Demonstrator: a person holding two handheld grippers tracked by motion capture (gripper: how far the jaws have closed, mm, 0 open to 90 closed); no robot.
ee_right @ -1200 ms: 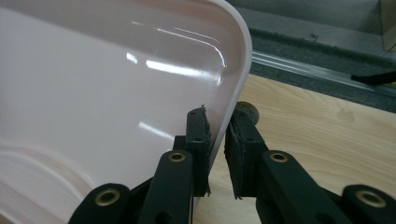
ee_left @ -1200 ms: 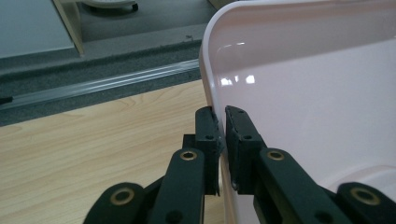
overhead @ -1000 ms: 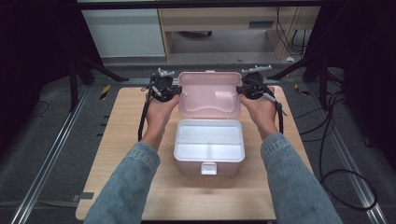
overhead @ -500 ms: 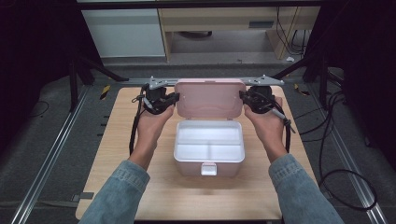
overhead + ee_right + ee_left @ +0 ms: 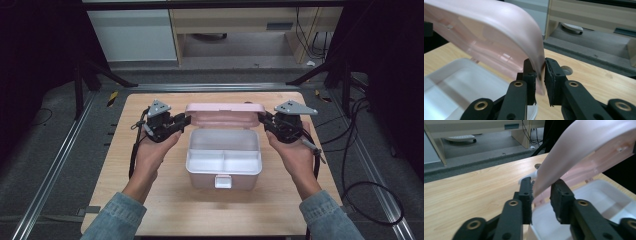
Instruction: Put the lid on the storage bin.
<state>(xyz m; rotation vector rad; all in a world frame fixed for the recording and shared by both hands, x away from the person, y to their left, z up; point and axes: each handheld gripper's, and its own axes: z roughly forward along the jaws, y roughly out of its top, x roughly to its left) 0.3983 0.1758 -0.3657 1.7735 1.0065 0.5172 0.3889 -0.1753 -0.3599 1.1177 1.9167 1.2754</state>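
pink lid pinched at both ends over open white box

stood near the middle of the wooden worktop (image 5: 150, 200): a white box (image 5: 223, 160), open, with a divider splitting the inside into compartments and a small latch tab (image 5: 223, 181) on the near wall. rose tilted from the far edge of the box: the pink lid (image 5: 225, 114), hinged there, inner face toward the person.

from the high view: left hand-held gripper (image 5: 184, 121) at the lid's left end, right hand-held gripper (image 5: 263, 120) at the lid's right end, each carried in a bare hand with a denim sleeve behind. wore a grey three-cornered plate on top, both. trailed black cables down along the forearms. too small there to judge how the jaws met the plastic.

from the left gripper view: closed on the lid's curved edge (image 5: 541, 185), one black jaw on each face of the plastic, the lid sweeping up and away to the right, the white box (image 5: 599, 195) below. showed also a round hole (image 5: 537, 166) in the worktop just beyond the lid, and floor and pale furniture further off.

from the right gripper view: clamped on the lid's other end (image 5: 537, 67), rim squeezed tight between the pads, the lid arching up to the left over the box's white interior (image 5: 461, 80). lay just behind the jaws on this side as well: a similar round hole (image 5: 566, 70) in the wood.
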